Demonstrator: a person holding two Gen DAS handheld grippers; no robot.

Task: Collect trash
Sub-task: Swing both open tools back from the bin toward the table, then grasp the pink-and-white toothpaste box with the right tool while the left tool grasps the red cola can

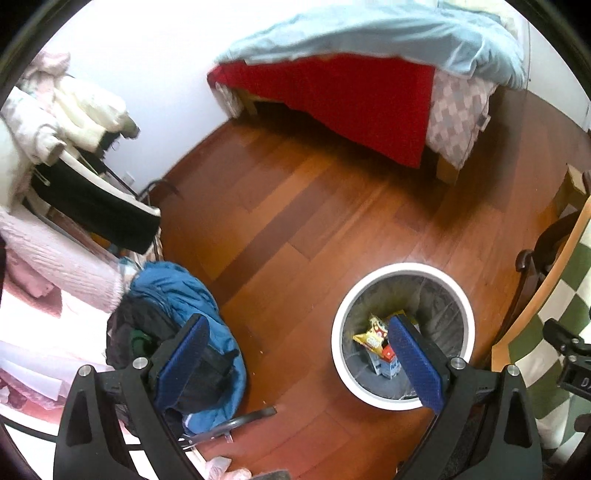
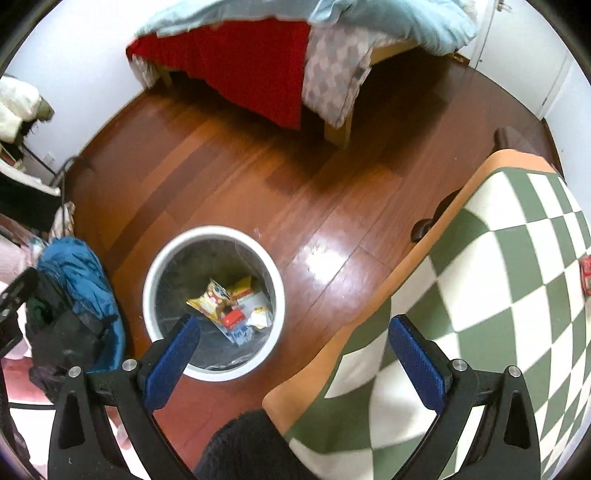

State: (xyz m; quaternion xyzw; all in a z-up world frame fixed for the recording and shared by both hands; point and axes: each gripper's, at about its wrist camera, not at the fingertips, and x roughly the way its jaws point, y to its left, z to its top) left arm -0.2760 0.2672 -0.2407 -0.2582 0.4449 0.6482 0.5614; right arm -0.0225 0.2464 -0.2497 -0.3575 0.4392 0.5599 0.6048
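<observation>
The bed (image 1: 354,74) filled the twelve o'clock stretch of both wrist views, its pale blue quilt (image 1: 369,33) slumped over a red sheet (image 1: 332,99), and below it ran the reddish plank floor (image 1: 295,206), glossy enough to throw back a glare in the right wrist view. At three o'clock stood a table under a green-and-white checked cloth (image 2: 498,277), with a small red packet (image 2: 585,273) at its far right edge, possibly litter not yet gathered, though it was too cropped to tell. A heap of clothes topped by a blue jacket (image 1: 184,295) sat at eight o'clock beside a loaded rack. The white bin (image 2: 155,266), lined with a dark bag, stood on the floor between clothes and table, probably so that either hand could reach it. Inside lay the trash: a yellow snack wrapper (image 2: 210,299), a small carton (image 2: 240,334) and paper scraps. The left gripper (image 1: 295,339) hung released and empty, one blue pad over the bin's opening. The right gripper (image 2: 291,332) was likewise spread wide and holding nothing, straddling the bin rim and the table's edge, which suggested both had nothing left to drop.
</observation>
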